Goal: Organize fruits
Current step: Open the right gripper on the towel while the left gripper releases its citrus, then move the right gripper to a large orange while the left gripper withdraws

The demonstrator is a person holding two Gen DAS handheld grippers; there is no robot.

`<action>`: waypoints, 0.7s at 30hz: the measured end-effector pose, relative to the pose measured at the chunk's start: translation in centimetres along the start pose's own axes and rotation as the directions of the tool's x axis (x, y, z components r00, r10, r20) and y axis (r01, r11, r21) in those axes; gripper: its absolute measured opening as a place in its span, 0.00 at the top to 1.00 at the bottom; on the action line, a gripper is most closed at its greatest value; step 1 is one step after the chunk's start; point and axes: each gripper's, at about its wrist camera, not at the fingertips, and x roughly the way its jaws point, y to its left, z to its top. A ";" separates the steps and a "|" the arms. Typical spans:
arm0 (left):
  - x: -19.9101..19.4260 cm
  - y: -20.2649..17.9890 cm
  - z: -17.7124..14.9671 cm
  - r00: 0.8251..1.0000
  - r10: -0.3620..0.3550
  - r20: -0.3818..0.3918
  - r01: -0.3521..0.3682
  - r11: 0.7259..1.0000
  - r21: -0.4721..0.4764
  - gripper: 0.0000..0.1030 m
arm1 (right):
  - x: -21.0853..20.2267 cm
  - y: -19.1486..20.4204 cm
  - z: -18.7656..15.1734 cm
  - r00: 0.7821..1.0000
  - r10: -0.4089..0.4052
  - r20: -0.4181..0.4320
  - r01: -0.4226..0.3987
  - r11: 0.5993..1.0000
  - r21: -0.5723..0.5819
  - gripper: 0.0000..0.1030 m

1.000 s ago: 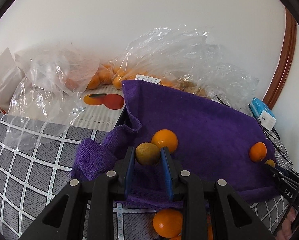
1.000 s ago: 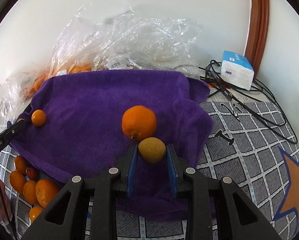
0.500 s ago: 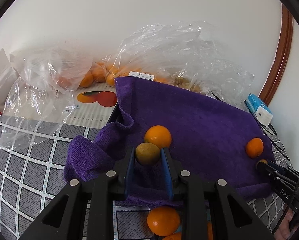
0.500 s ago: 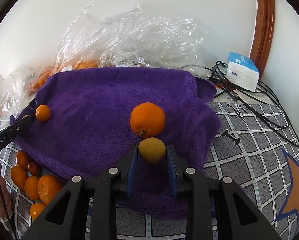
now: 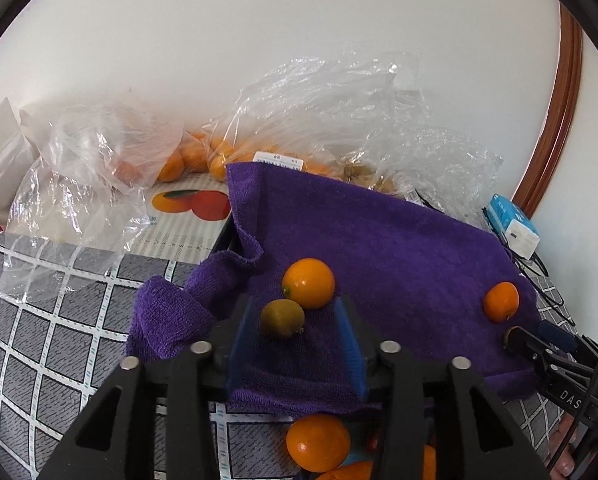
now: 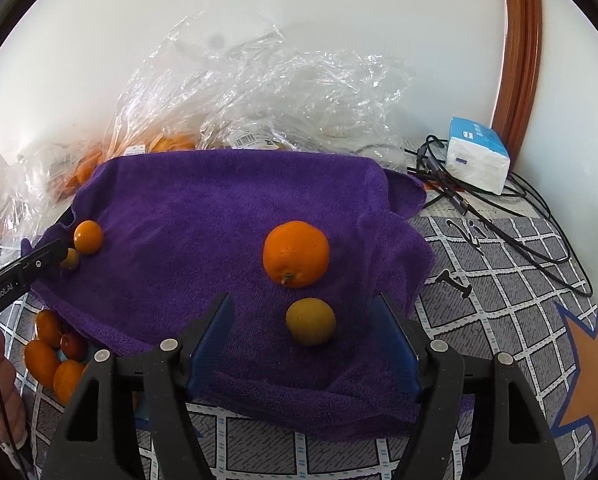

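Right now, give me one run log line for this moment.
left tool: opening, brown fruit between pads | right tool: opening, yellow fruit free on purple towel | step: releasing

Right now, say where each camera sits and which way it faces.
Left wrist: on the left gripper, facing down across the towel toward the wall; its opening jaws flank a green fruit.
Right wrist: on the right gripper, facing the same way; its opening jaws flank a yellow fruit.
Shared: the towel, the tissue box, each other's gripper tip.
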 end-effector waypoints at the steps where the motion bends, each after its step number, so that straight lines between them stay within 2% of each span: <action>1: -0.3 0.0 0.0 1.000 0.000 0.012 0.000 1.000 0.000 0.55 | -0.1 0.1 0.0 1.000 -0.006 0.003 0.006 1.000 -0.001 0.31; 7: -2.1 -0.1 0.8 0.997 0.020 0.078 -0.020 1.000 0.005 0.52 | -1.8 0.8 -0.1 0.999 0.001 0.050 0.001 1.000 -0.024 0.31; 9: -3.3 0.0 1.4 0.994 0.017 0.106 -0.017 1.000 -0.006 0.52 | -2.5 1.0 0.1 0.998 0.027 0.065 -0.026 1.000 -0.016 0.31; 12: -5.4 0.2 2.2 0.986 0.056 0.159 -0.051 0.998 -0.036 0.52 | -3.8 1.2 0.3 0.996 0.064 0.055 -0.064 0.998 0.010 0.31; 16: -7.2 0.8 2.3 0.992 0.057 0.110 -0.054 0.998 -0.037 0.52 | -6.5 1.3 0.1 0.996 0.053 0.070 -0.054 0.998 0.015 0.30; 21: -9.1 2.4 -0.2 0.990 0.115 0.076 -0.114 0.993 -0.019 0.52 | -8.4 0.9 -1.5 0.998 0.035 0.051 -0.037 0.999 0.025 0.29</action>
